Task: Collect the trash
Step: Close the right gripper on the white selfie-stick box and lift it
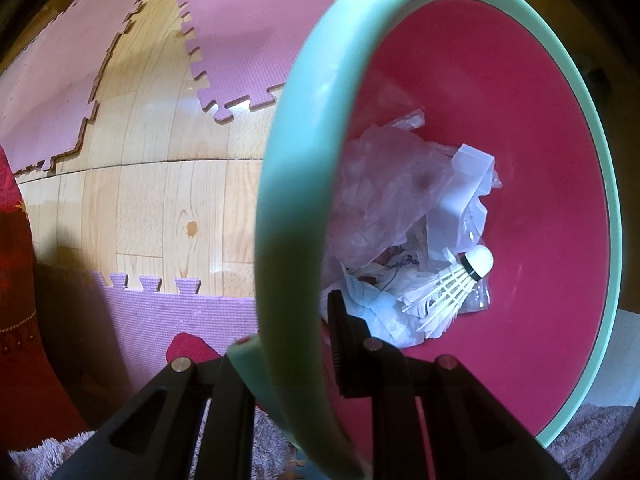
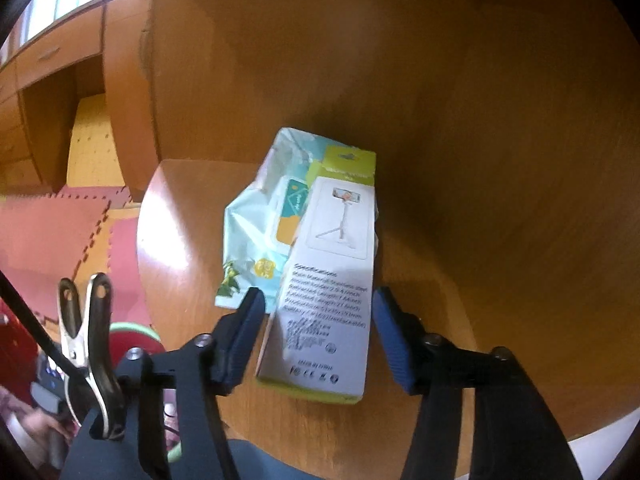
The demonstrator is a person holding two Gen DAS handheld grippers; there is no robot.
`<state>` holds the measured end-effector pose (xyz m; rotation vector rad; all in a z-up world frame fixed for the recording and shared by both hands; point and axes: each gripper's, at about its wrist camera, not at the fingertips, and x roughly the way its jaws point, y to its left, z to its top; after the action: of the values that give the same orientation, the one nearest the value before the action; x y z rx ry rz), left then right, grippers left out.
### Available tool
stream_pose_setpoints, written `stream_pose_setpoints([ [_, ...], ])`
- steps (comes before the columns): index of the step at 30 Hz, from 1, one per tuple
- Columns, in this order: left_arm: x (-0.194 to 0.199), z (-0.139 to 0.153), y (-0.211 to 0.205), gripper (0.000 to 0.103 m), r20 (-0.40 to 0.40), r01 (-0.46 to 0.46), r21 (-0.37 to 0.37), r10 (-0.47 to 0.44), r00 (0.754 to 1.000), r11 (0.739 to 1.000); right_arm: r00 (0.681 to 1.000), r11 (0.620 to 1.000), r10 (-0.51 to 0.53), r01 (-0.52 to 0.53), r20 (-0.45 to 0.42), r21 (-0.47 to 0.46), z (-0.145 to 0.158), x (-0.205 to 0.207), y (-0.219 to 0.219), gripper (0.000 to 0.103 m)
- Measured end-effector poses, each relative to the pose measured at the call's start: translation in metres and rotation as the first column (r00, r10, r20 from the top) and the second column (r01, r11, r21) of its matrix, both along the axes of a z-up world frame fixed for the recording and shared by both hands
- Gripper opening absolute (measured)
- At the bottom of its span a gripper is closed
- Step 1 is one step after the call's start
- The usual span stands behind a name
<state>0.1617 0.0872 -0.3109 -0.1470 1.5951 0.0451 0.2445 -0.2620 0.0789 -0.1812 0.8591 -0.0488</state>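
Left wrist view: left tool (image 1: pixel 298 354) is clenched on the mint rim of the bin (image 1: pixel 280 184), one finger outside, one inside the pink wall, prob. so the bin hangs mouth-up w/ its opening free for drops. Inside at the bottom: crumpled plastic wrap (image 1: pixel 384 188), paper scraps and a shuttlecock (image 1: pixel 452 288). Below and to the left, wood floor (image 1: pixel 168 208) w/ purple foam mats (image 1: pixel 248 20); lots of open room there, nothing near the rim. Right wrist view: right tool (image 2: pixel 318 336) is released, jaws wide, straddling the near end of a white-and-green carton (image 2: pixel 332 280) w/o pressing it; looks like it's lining up to grab. Carton lies flat on the round wooden worktop (image 2: pixel 480 160), its far end overlapping a pale wipes pack (image 2: pixel 260 220) to its left. Worktop's near edge is just beside the carton's near end; left edge is close to the pack, so approach room is tighter on the left, freer to the right.
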Motion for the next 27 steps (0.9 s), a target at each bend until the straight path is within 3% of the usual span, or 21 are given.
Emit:
stream_pose_setpoints([
  [7, 0.000, 0.000, 0.000, 0.015, -0.001, -0.004, -0.003, 0.004, 1.000, 1.000, 0.996, 0.996, -0.072, 0.075, -0.061, 0.048, -0.012, 0.029, -0.004, 0.060],
  [14, 0.001, 0.002, 0.002, 0.015, 0.000, -0.003, -0.007, 0.003, 1.000, 1.000, 0.994, 0.997, -0.074, 0.072, -0.077, -0.027, -0.020, 0.047, 0.004, 0.060],
  [17, 0.001, 0.001, 0.001, 0.015, 0.000, -0.004, -0.007, 0.004, 1.000, 1.000, 0.994, 0.997, -0.066, 0.062, -0.084, -0.047, -0.023, 0.049, 0.005, 0.060],
  [27, 0.000, 0.002, 0.002, 0.015, 0.003, 0.001, -0.004, -0.001, 1.000, 1.000, 0.995, 0.997, -0.076, 0.077, -0.057, 0.007, -0.018, 0.037, -0.005, 0.056],
])
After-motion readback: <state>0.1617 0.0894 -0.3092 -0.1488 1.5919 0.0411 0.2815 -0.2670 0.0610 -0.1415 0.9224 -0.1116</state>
